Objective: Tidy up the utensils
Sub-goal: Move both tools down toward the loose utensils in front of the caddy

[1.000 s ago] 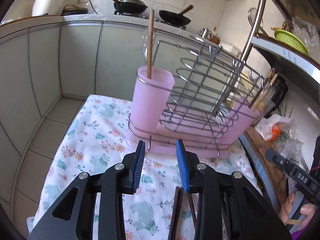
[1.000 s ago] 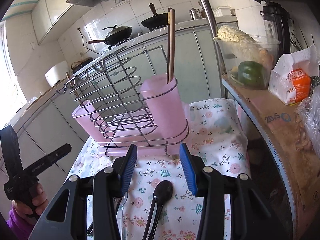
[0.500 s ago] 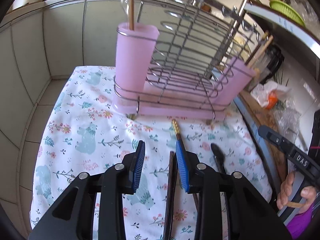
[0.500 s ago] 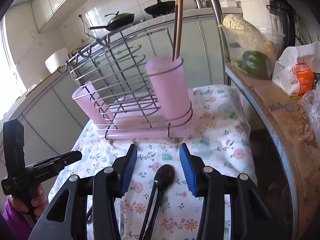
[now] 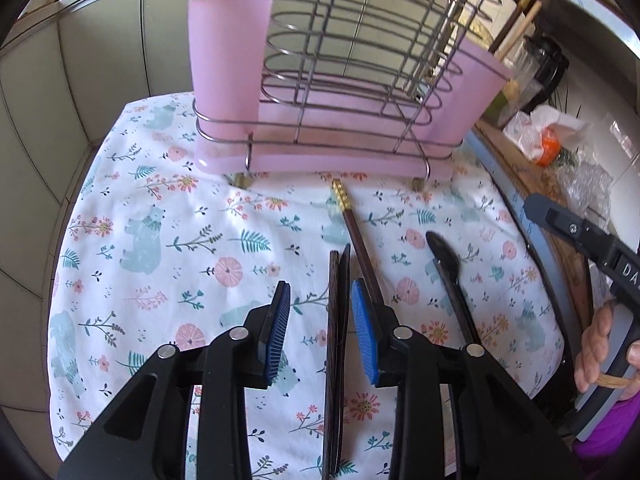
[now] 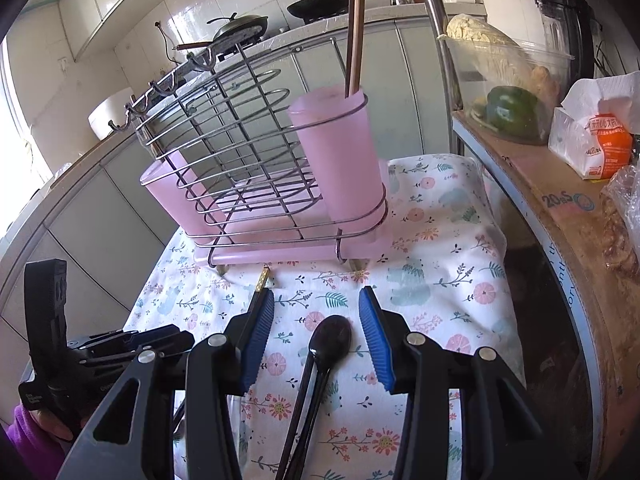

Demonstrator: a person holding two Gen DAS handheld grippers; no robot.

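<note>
The floral tablecloth point(image 5: 168, 240) carries everything, and at its far edge stands the wire rack point(image 5: 360, 60) with a pink cup point(image 5: 228, 52) at each end, each already holding chopsticks. On the cloth nearer me lie the loose utensils: a dark pair of chopsticks point(image 5: 338, 320), one gold-tipped chopstick point(image 5: 352, 224) angled toward the rack's base, and a black spoon point(image 6: 330, 340) with more dark handles beside it. My left gripper point(image 5: 320, 332) hangs released, jaws apart, straddling the dark pair without pressing on it; my right gripper point(image 6: 316, 340) is likewise released, jaws either side of the spoon's bowl. I judge the step in hand to be a pickup with the left: I should drop straight down so both sticks sit between the pads, keep the gold-tipped one outside the right pad, and clench only once the tips reach the cloth, or the pair may scissor apart. The near ends of all the utensils are hidden under my grippers, and how many handles lie beside the spoon is hard to make out.
</note>
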